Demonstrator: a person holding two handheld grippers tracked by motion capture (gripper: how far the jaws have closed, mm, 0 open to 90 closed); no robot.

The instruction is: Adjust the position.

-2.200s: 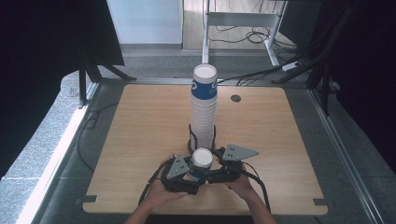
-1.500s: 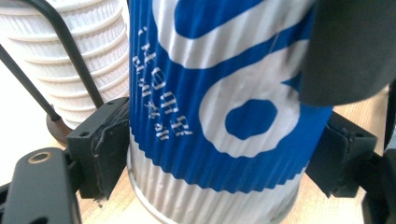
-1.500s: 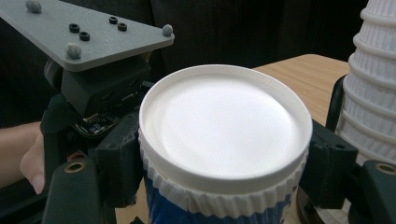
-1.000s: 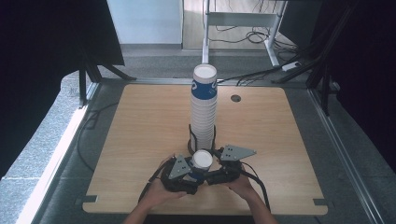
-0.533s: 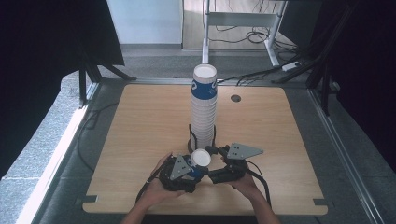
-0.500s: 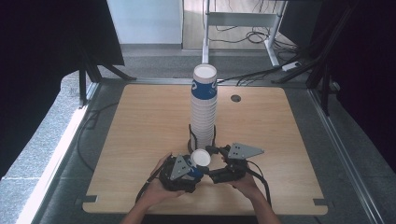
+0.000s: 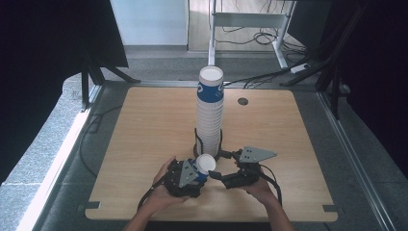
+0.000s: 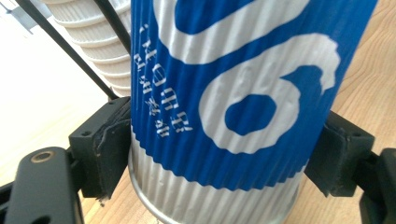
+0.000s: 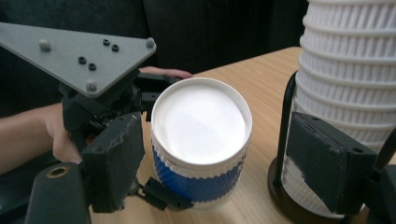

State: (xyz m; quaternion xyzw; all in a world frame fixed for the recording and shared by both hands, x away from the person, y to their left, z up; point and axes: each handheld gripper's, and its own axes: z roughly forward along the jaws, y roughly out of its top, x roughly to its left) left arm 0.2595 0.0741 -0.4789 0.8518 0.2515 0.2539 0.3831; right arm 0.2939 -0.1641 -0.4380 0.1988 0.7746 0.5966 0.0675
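Here, cup point(image 8: 224, 116) sits clamped inside left gripper point(image 7: 188, 175) (upright).

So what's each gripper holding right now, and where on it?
The left gripper clamps the single paper cup low on its ribbed sides. The right gripper holds nothing.

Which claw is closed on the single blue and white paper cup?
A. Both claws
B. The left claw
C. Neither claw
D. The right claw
B. In the left gripper view, the left claw presses its pads on both sides of the paper cup; the right claw stands open around the cup without touching it.
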